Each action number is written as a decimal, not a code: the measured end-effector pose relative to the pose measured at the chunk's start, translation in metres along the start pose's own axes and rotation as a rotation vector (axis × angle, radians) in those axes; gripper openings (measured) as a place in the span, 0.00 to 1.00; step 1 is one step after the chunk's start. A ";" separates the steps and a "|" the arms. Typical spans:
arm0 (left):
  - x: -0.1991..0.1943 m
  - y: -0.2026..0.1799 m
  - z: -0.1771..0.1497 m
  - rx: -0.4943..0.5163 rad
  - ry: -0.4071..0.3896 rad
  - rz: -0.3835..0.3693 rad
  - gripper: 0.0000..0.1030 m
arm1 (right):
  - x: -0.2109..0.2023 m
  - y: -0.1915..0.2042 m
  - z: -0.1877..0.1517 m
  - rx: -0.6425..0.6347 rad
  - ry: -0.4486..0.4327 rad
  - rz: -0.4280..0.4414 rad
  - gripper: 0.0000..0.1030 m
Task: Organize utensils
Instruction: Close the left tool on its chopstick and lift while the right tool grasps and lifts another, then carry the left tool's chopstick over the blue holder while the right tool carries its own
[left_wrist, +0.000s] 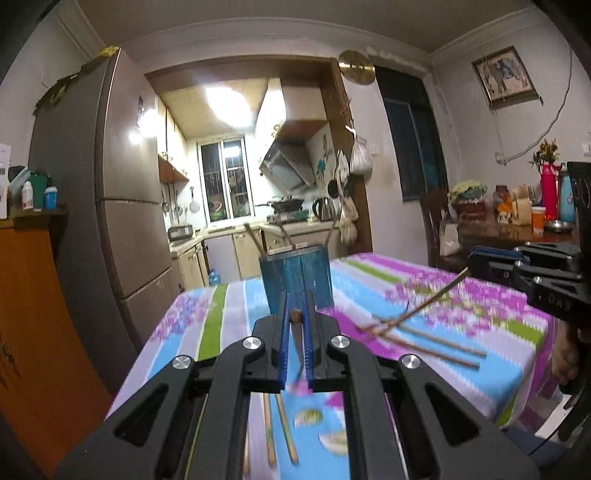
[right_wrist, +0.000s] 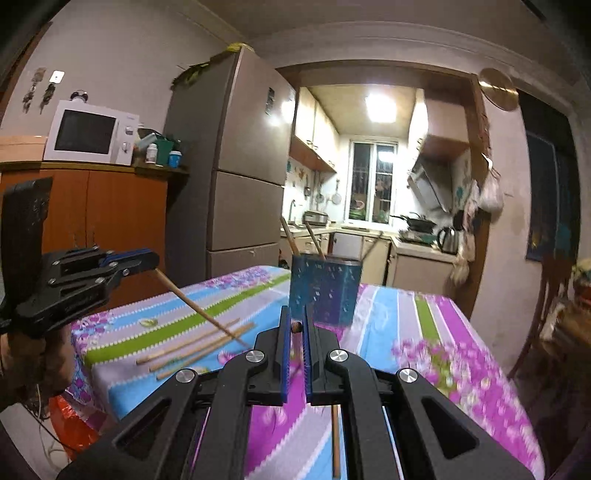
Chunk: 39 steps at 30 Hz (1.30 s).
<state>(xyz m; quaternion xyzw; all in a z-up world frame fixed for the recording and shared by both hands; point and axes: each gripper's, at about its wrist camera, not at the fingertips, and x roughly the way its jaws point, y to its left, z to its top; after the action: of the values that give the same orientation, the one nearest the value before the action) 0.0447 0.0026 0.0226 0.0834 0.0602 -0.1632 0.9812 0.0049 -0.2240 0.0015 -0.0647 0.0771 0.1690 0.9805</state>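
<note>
Right wrist: three chopsticks (right_wrist: 192, 345) loose, two in holder (right_wrist: 325, 291)

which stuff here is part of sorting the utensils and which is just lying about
Part of the job:
- blue utensil holder
- chopstick in left gripper
- chopstick in right gripper
- loose chopsticks on the table

Just lying about:
- microwave
- fridge
- kettle
- red flask

Left wrist view: cloth (left_wrist: 424, 295) pattern at right motion-blurred. Chopstick (left_wrist: 295, 321) mostly hidden between the pads. Lower frame: two chopsticks (left_wrist: 286, 432) partly hidden by the gripper body.
</note>
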 end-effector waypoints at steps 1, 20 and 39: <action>0.004 0.002 0.006 -0.004 -0.004 -0.003 0.05 | 0.003 -0.002 0.006 -0.005 -0.002 0.008 0.07; 0.075 0.033 0.070 -0.079 0.042 -0.086 0.05 | 0.082 -0.044 0.086 0.049 0.075 0.106 0.07; 0.106 0.047 0.114 -0.107 0.044 -0.107 0.05 | 0.105 -0.064 0.141 0.080 0.046 0.136 0.07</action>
<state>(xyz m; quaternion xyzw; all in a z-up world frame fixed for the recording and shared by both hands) 0.1706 -0.0075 0.1258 0.0313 0.0949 -0.2102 0.9725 0.1422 -0.2283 0.1279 -0.0242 0.1103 0.2305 0.9665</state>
